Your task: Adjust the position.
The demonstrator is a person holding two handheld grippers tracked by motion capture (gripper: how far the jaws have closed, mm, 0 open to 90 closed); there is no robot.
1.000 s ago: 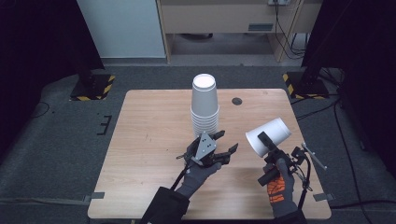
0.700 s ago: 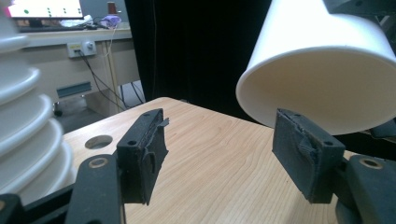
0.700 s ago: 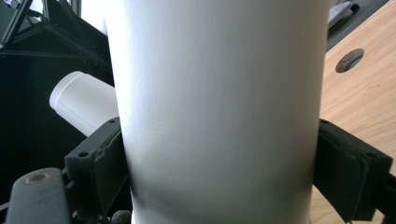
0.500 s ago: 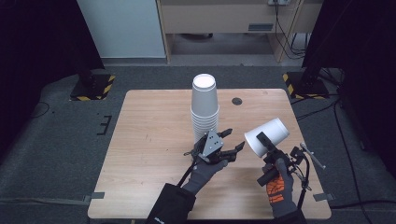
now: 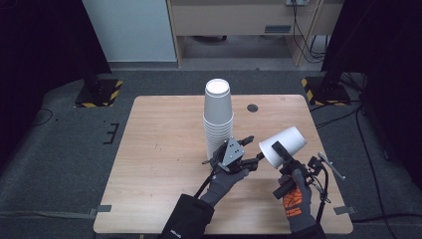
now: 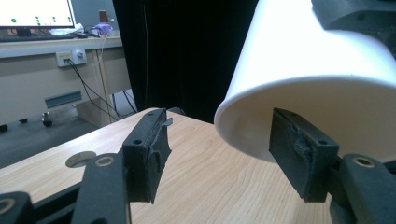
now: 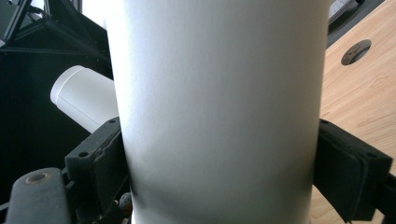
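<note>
The right claw (image 5: pixel 281 149) pinches a white cup (image 5: pixel 282 146) off the tabletop (image 5: pixel 159 149) – its rim meets the spread, closing left claw (image 5: pixel 255 149); cup stack (image 5: pixel 218 117) close behind.

A lab: black curtains (image 5: pixel 45 45), hazard-taped stands (image 5: pixel 97 92), cabling (image 5: pixel 303 30).

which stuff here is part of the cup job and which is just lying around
In the job:
- white cup, clamped in the right gripper
- left gripper, jaws open beside the cup's rim
- stack of white cups

Lying about:
- round hole in the table
- striped stand bases on the floor
</note>
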